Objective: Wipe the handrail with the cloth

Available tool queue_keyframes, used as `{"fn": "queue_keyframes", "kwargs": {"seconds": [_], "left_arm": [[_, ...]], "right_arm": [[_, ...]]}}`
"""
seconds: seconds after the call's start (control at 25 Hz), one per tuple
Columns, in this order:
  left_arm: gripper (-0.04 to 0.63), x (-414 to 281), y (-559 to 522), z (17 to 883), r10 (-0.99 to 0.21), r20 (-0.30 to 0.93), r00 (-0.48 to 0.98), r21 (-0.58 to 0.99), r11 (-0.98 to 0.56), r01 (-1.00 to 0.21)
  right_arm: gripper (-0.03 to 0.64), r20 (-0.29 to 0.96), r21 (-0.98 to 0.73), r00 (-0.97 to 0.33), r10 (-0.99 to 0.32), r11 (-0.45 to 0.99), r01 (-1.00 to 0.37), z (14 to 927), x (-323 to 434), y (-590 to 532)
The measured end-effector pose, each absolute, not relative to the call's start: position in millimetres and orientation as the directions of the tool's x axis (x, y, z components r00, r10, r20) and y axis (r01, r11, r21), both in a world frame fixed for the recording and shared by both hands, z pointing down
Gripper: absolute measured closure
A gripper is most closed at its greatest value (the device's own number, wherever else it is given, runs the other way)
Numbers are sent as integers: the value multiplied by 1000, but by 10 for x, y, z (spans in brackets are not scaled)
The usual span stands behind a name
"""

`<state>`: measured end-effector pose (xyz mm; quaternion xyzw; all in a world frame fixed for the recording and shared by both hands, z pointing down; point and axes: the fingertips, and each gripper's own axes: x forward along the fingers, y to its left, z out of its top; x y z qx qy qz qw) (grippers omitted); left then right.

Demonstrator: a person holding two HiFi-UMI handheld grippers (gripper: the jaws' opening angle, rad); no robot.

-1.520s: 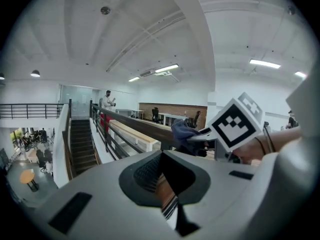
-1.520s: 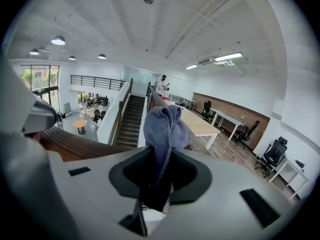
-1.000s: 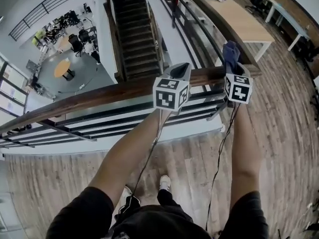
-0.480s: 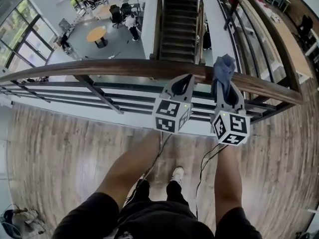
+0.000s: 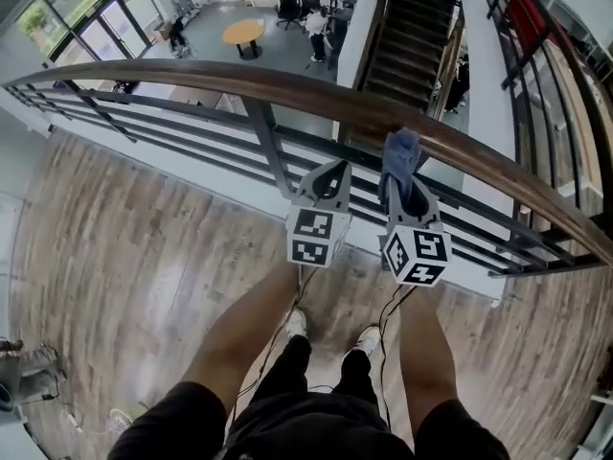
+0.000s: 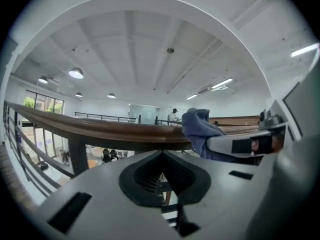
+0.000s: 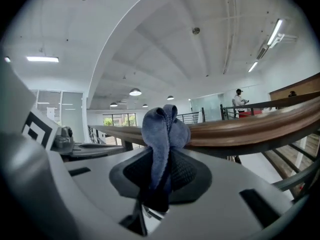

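Plank floor (image 5: 115,257) — one handrail (image 5: 239,80), one cloth (image 5: 400,151) in right gripper (image 5: 403,188)

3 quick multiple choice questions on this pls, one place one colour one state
1. Where is the cloth?
A on the floor
B pinched in the right tool, at the handrail
C on the stairs

2. What colour is the cloth?
A red
B white
C blue

3. How are the left tool's jaws?
A together, empty
B shut on the cloth
C wide apart

Key:
1 B, the right gripper view shows it between the jaws.
2 C, it is blue in every view.
3 A, the left gripper view shows them closed on nothing.
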<state>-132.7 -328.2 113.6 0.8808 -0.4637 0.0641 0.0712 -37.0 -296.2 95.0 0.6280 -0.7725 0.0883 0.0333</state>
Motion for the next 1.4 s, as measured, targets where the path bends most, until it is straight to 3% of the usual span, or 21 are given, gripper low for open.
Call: {"fn": "queue_keyframes", "kwargs": {"seconds": [0.28, 0.56, 0.92, 1.4], "left_arm": [[592, -2745, -3789, 1560, -844, 238, 480, 142, -458, -877], [592, -3458, -4397, 2085, -849, 295, 438, 46, -445, -894], [592, -3914, -4685, 2590, -848, 347, 400, 59, -406, -912], [592, -3627, -4642, 2675, -855, 321, 408, 63, -410, -910]], "right_arm": [[537, 266, -270, -290, -919, 218, -938, 1709, -1682, -3776], [537, 357, -182, -263, -896, 210, -961, 2206, -2388, -4664], [537, 489, -140, -261, -832, 220, -965, 2766, -3015, -5337], [537, 556, -17, -171, -813, 194, -981, 3002, -2744, -5327]]}}
